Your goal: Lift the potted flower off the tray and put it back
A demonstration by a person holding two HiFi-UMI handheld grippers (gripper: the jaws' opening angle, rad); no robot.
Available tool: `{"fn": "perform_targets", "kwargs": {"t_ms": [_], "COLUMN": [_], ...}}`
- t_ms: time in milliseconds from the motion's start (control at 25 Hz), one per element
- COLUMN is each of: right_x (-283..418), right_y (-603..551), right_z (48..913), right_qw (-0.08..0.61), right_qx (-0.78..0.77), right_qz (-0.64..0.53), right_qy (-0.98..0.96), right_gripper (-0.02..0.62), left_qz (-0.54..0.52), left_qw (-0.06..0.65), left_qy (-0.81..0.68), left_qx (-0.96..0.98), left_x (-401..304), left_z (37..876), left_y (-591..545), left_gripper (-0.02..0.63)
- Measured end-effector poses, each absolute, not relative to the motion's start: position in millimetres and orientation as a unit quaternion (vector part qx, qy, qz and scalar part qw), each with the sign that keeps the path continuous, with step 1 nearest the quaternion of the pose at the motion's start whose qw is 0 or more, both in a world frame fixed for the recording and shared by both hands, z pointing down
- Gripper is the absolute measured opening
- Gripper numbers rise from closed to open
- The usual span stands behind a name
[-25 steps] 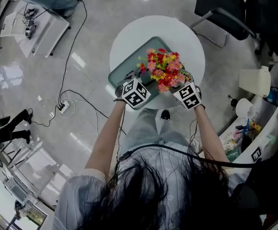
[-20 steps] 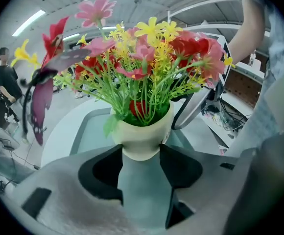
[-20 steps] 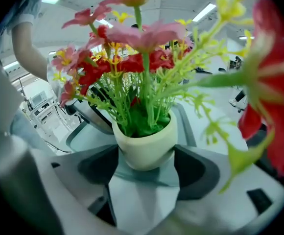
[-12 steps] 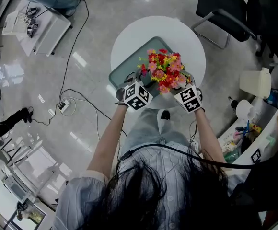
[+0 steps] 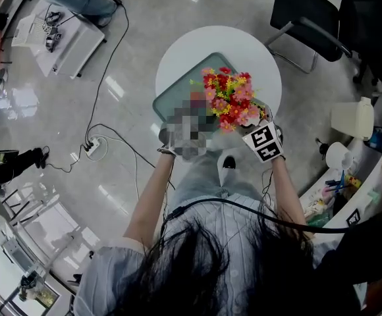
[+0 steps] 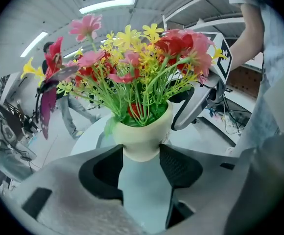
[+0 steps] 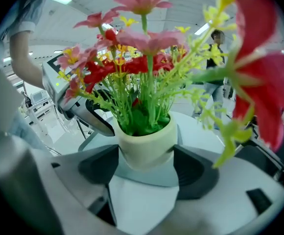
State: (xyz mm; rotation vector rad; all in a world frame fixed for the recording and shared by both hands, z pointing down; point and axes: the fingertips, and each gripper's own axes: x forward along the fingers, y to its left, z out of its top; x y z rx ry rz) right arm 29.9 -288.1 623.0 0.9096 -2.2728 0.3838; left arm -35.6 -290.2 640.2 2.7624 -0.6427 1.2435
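One grey tray (image 5: 178,87) on round table (image 5: 244,45); blooms (image 6: 142,58) crowd my views. My left gripper (image 6: 141,154) and right gripper (image 7: 147,161) clench the pot (image 6: 142,138).

potted flower (image 5: 229,99) blks top, far tray (image 5: 183,84) free

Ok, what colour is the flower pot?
The pot is pale cream, clearest in the right gripper view.

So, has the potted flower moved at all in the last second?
No, barely. Against the white table rim, the potted flower sits over the same near corner of the tray, left gripper and right gripper clamped on its pot.
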Motion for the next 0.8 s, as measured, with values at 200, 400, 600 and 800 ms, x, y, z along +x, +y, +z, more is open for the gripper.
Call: {"fn": "perform_targets", "kwargs": {"t_ms": [200, 400, 600, 800], "right_x": [33.5, 38.6, 42.2, 48.9], "right_y": [-278.6, -260.3, -236.7, -208.4], "right_z": [598.6, 580.0, 567.6, 559.6], "right_qw": [0.331, 0.324, 0.318, 0.31], "right_qx": [0.345, 0.343, 0.34, 0.341], "right_qz": [0.119, 0.101, 0.085, 0.083], "right_qy": [-0.87, -0.876, -0.881, -0.884], "right_gripper": [0.339, 0.339, 0.339, 0.339], "left_qz": [0.398, 0.396, 0.394, 0.398], "left_qw": [0.009, 0.0, -0.002, -0.013], "left_qy": [-0.231, -0.252, -0.269, -0.279], "left_qx": [0.888, 0.883, 0.879, 0.874], "left_x": [-33.0, -27.7, -24.1, -17.3], "left_z": [617.7, 598.8, 587.8, 576.8], "left_y": [-278.2, -258.8, -234.0, -206.5], "left_gripper": [0.224, 0.224, 0.224, 0.224]}}
